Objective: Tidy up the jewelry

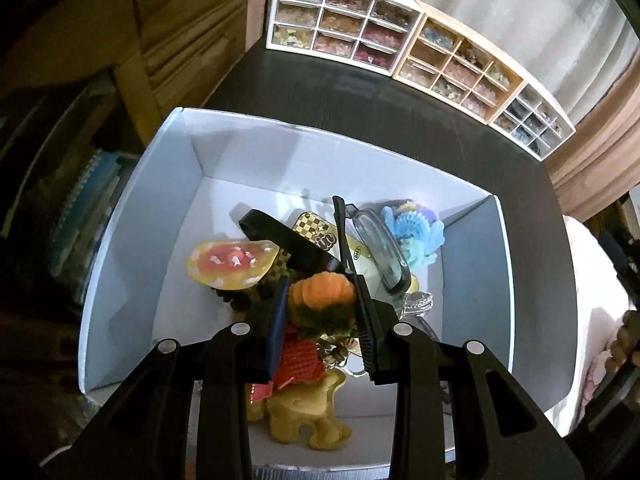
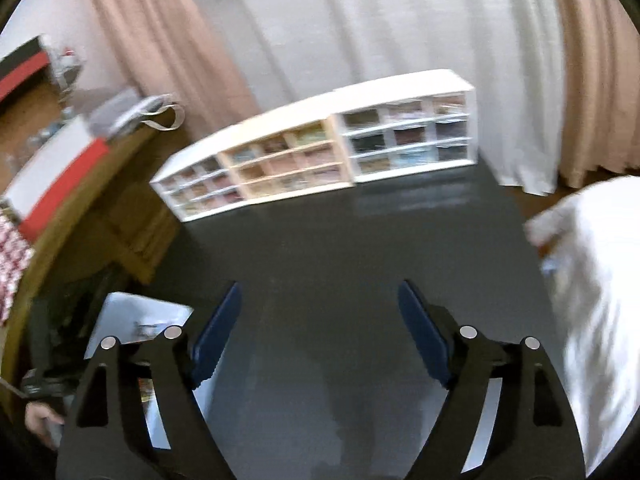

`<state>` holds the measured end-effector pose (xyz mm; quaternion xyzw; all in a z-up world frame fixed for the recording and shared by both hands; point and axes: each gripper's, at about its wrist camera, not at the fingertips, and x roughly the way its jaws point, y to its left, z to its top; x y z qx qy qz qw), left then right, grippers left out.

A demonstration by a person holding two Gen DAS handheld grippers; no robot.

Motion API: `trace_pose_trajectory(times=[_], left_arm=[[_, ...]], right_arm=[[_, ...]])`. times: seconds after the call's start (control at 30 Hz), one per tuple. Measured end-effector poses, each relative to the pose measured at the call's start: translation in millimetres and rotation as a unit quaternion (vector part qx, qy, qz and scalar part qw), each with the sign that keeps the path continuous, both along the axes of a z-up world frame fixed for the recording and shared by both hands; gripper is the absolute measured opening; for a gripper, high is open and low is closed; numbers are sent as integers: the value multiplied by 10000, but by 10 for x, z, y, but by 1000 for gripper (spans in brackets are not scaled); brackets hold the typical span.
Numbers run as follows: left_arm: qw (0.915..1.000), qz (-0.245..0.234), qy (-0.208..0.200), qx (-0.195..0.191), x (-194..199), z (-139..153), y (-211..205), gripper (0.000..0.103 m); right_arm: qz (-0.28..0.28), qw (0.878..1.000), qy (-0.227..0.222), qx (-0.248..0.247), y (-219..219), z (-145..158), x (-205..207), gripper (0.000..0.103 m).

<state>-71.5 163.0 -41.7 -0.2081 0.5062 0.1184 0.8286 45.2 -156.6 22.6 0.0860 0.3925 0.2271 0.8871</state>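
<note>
- While our left gripper (image 1: 322,308) reaches down into the white box (image 1: 140,216), its blue pads sit on either side of an orange pumpkin charm (image 1: 322,290), clamped on it.
- Below the pumpkin we see a red knit piece (image 1: 300,358) and a tan elephant (image 1: 310,412), near the box's front wall.
- Left of the pumpkin lies a mushroom clip (image 1: 230,260); beyond it a black clip (image 1: 288,240), a checkered piece (image 1: 312,226), a clear oval clip (image 1: 380,244) and a blue claw clip (image 1: 416,230), crowded toward the right wall.
- We find bare box floor along the left and far walls.
- Past the box's far edge the dark table (image 1: 360,96) runs open to three drawer units (image 1: 456,64) lined along its back edge.
- Only the left view shows the box's contents.
- Our right gripper (image 2: 320,328) hangs over the table with its jaws wide and nothing between them.
- From the right view, blurred, we see just a corner of the box (image 2: 136,316) at lower left, open table (image 2: 340,248) ahead, the drawer units (image 2: 320,152) and curtains (image 2: 360,20) behind.
</note>
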Motion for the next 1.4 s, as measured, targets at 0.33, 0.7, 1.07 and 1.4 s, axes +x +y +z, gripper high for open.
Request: trace_pose_trajectory(times=[0.33, 0.7, 1.07, 1.4], left_arm=[[9999, 68, 86, 22, 20, -2, -14, 35], [9983, 174, 484, 259, 37, -131, 21, 99], [9852, 607, -1175, 1091, -160, 454, 17, 99], [9333, 764, -2623, 2331, -383, 1124, -440, 99]], right_arm=[[-1145, 9919, 441, 322, -629, -122, 131, 96], [-1234, 9909, 391, -372, -737, -277, 130, 96], [-1190, 9903, 575, -440, -686, -420, 167, 96], [-1409, 9852, 674, -700, -875, -597, 230, 96]])
